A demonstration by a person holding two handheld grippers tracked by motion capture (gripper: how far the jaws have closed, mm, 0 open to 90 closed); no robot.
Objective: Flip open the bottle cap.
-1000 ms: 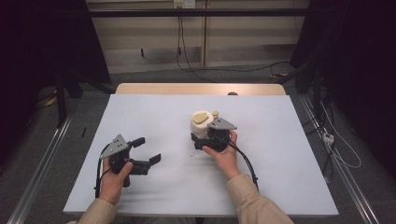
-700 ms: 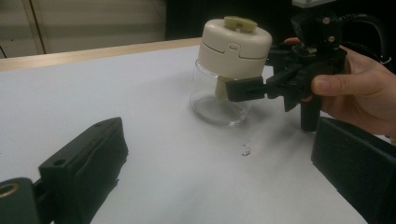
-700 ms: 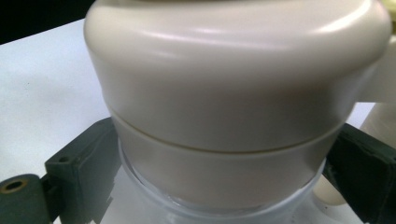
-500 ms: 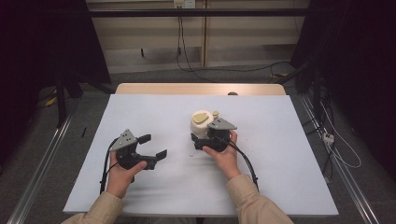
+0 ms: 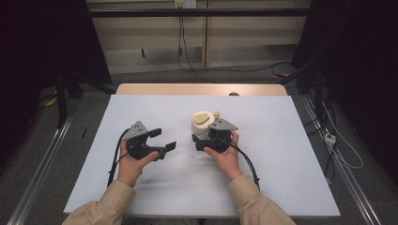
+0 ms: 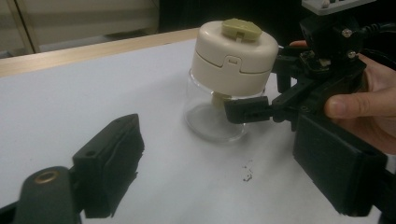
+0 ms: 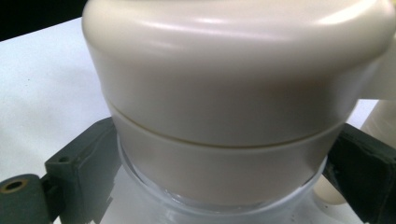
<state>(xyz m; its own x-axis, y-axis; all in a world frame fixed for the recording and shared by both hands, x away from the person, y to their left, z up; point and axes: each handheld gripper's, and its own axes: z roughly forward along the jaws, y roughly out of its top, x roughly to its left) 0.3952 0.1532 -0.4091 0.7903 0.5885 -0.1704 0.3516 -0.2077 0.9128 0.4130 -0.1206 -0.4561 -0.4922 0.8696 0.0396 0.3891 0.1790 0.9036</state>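
On the white table top (image 5: 281,178), slightly right of centre, stands the jar (image 6: 219,116): clear glass body, cream lid (image 6: 236,53), and an olive-green knob (image 6: 241,29) on top of the lid. It sits upright.

My right gripper (image 5: 206,140) is clamped on the glass body just under the lid's lower rim. In the right gripper view the two black pads sit on opposite sides of the glass (image 7: 224,210), one at the left edge, one at the right. I grip low, on the glass rather than the lid, so that the body is pinned to the table while the lid stays free to be worked from above. That is my reading of the hold.

My left gripper (image 5: 162,140) is well to the left of the jar, touching nothing, jaws spread wide and empty. It points toward the jar; in the left gripper view the jar lies ahead between my two jaws, with the right hand (image 6: 364,107) and its gripper behind it. The wide opening looks suited to the lid's girth, which is broader than the glass.

Judgement: the bracing hold is set, the lid is not yet touched. Risk: glass is smooth, so the jar may turn in the right pads if the lid is stiff.
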